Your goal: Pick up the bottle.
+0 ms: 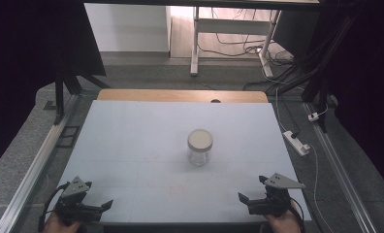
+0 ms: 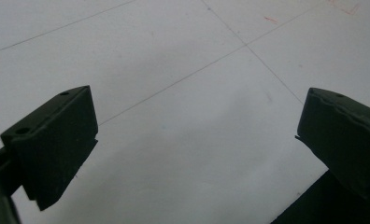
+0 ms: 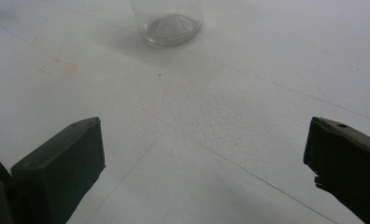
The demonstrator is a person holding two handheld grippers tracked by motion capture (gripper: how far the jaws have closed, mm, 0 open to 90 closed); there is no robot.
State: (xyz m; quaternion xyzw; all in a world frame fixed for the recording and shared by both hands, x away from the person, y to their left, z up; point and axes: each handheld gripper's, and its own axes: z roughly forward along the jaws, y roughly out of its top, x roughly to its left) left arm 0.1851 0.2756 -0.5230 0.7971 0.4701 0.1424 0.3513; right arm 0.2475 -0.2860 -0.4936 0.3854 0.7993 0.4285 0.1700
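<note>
Left gripper [image 1: 102, 207]: held low at the near left corner of the table [image 1: 132, 136], jaws spread wide and grasping nothing; in the left gripper view [image 2: 197, 140] bare white tabletop lies between the two black jaws.
Left hand [image 1: 59, 224]: wrapped round the gripper's rear at the bottom edge of the high view; a cable loops off its outer side.
Right gripper [image 1: 245, 200]: held low at the near right corner, jaws likewise spread wide and grasping nothing; in the right gripper view [image 3: 204, 154] the tabletop shows between them.
Right hand [image 1: 281, 224]: at the bottom edge, behind the gripper's grey three-cornered plate.
Jar [image 1: 200, 147]: clear glass, upright, near the middle of the table, well apart from both grippers and closer to the right one; its base shows at the top of the right gripper view [image 3: 170, 25].
Lid [image 1: 200, 139]: pale, round, seated on the jar's mouth.
Table: white top crossed by thin lines, faint reddish marks near its front; a wooden strip [image 1: 180, 95] runs along its far edge.
</note>
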